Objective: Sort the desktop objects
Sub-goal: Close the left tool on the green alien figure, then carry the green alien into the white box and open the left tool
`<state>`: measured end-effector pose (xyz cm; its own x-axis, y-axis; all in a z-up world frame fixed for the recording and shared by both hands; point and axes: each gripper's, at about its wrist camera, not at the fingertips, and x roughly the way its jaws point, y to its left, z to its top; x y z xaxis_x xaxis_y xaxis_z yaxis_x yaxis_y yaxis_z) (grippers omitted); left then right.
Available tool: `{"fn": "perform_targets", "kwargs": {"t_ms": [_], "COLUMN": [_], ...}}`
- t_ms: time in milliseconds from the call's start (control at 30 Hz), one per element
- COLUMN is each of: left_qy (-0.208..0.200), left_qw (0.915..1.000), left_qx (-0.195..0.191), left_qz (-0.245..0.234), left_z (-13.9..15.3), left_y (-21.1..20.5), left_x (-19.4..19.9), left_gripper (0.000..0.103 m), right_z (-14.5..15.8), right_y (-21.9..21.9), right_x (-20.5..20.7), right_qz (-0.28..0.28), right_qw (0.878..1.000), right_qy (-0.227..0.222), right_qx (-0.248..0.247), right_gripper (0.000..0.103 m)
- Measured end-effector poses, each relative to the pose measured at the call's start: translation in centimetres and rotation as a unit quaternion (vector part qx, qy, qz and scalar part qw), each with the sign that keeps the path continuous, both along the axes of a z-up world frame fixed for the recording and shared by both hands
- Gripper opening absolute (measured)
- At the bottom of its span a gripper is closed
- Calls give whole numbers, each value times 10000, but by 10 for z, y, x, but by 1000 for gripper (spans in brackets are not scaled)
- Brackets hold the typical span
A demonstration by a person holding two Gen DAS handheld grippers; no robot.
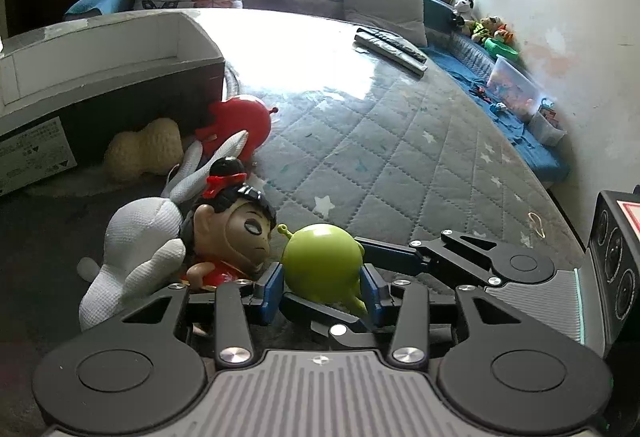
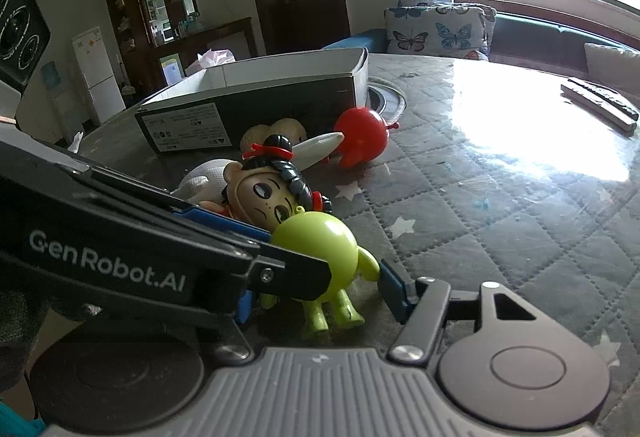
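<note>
Left gripper (image 1: 323, 289) jaws pinch green toy (image 1: 322, 263) round belly beside doll (image 1: 236, 233); hard, slick, light. Right gripper (image 2: 320, 291) jaws wide.

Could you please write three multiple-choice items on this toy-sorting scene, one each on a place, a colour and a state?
1. Where does the red toy lie?
A. Inside the box
B. On the table near the box's corner
C. Between the pads of the right gripper

2. What colour is the toy between the left gripper's pads?
A. Green
B. White
C. Red

3. How does the left gripper stand?
A. Wide open above the table
B. Shut on the doll
C. Shut on the green toy

Answers:
1 B: it rests on the quilted table beside the corner of the box, outside it.
2 A: the green toy sits between the blue pads.
3 C: both pads press its sides, while the doll lies just to the left, outside them.
</note>
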<state>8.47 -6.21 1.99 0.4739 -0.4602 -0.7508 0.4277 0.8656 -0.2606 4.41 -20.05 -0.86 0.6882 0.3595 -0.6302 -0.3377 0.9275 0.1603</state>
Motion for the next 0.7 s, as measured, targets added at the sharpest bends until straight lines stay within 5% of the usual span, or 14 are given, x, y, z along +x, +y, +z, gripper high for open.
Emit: {"fn": "perform_targets", "kwargs": {"t_ms": [367,700], "left_qy": [-504,-957], "left_qw": [9985,9936], "left_qx": [-185,-312], "left_qz": [83,507], "left_z": [36,77], "left_y": [8,36], "left_x": [14,71], "left_gripper": [45,45], "right_z": [35,80], "right_y": [7,39], "right_x": [17,84], "right_qz": [63,494], "right_qw": [9988,9934], "right_qy": [-449,-948], "right_qx": [-193,-403], "right_gripper": [64,64]}}
